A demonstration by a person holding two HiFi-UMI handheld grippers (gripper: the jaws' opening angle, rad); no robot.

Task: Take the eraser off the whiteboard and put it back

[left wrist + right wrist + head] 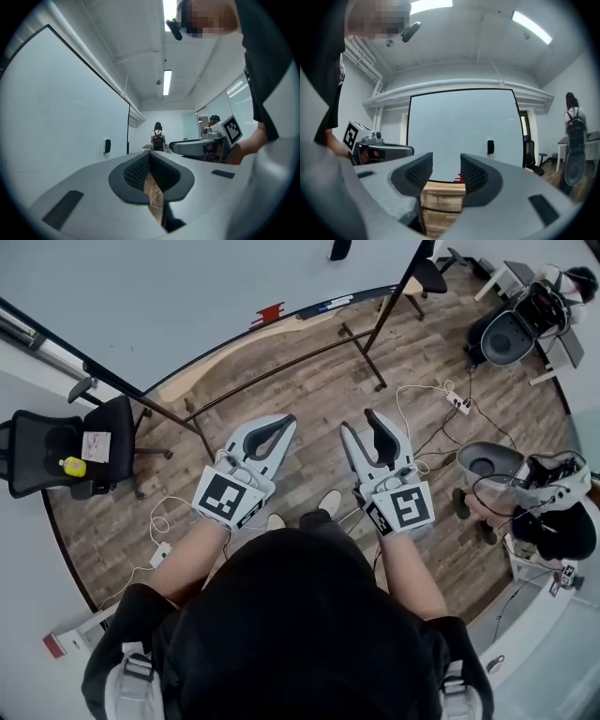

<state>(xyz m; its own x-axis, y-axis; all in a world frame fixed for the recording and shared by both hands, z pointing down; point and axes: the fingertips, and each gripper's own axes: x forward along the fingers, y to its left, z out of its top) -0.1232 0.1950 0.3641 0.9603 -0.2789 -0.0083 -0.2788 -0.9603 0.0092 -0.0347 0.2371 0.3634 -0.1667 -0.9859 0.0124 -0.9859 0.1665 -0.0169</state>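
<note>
We face the whiteboard [459,131] with the eraser [490,146] stuck to it, well apart from us; the take looks not yet begun. The right tongs [446,165] gape empty and the left tongs [150,164] are pinched together, empty, both level and side by side. Next, we judge: reach out and close on the eraser.

Office-like room: large whiteboard [461,131], black swivel chair [56,451], ceiling strip lights [167,82]
</note>
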